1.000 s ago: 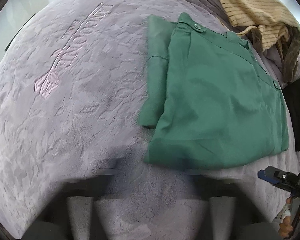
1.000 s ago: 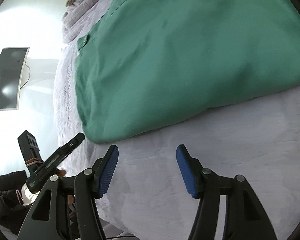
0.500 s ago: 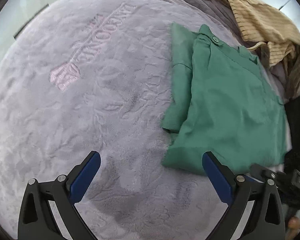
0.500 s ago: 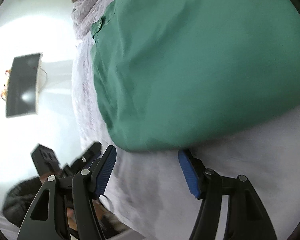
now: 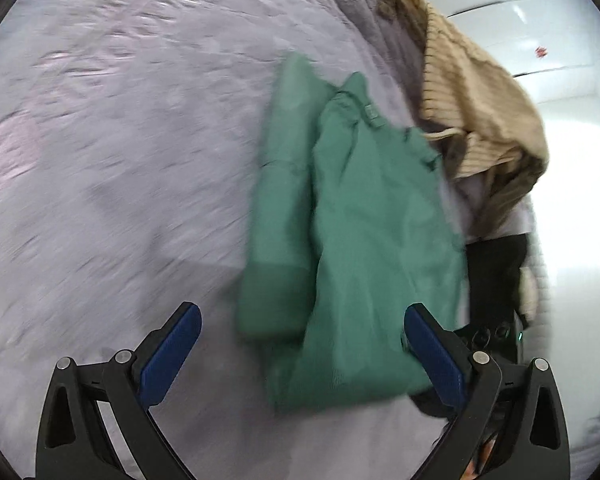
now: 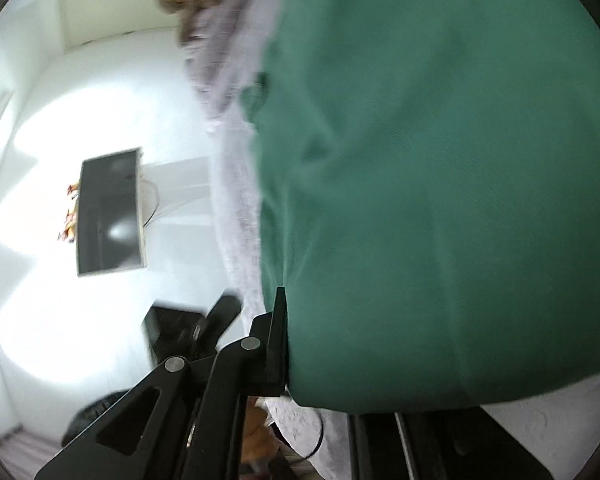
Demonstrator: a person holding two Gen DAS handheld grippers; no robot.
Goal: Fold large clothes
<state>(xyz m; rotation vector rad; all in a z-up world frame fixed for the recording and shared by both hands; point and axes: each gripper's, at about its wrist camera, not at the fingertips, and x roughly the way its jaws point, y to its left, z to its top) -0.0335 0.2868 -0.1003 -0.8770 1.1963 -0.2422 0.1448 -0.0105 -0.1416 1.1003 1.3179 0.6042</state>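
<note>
Two grippers in view; left gripper [image 5: 300, 348] spread wide with nothing between its blue pads [image 5: 168, 354], hovering over lilac blanket [image 5: 112, 184]; folded green garment [image 5: 364, 240] lies on blanket ahead of left gripper, near corner reaching between its fingers; striped tan sweater [image 5: 476, 112] heaped beyond garment; right gripper [image 6: 364, 360] at garment's near edge, cloth covering its right finger, so grip cannot be told; dark screen [image 6: 110, 212] on wall to its left.

A lilac plush bed cover [image 5: 120, 168] carries folded green garment [image 5: 364, 232] and tan knit [image 5: 472, 96].
</note>
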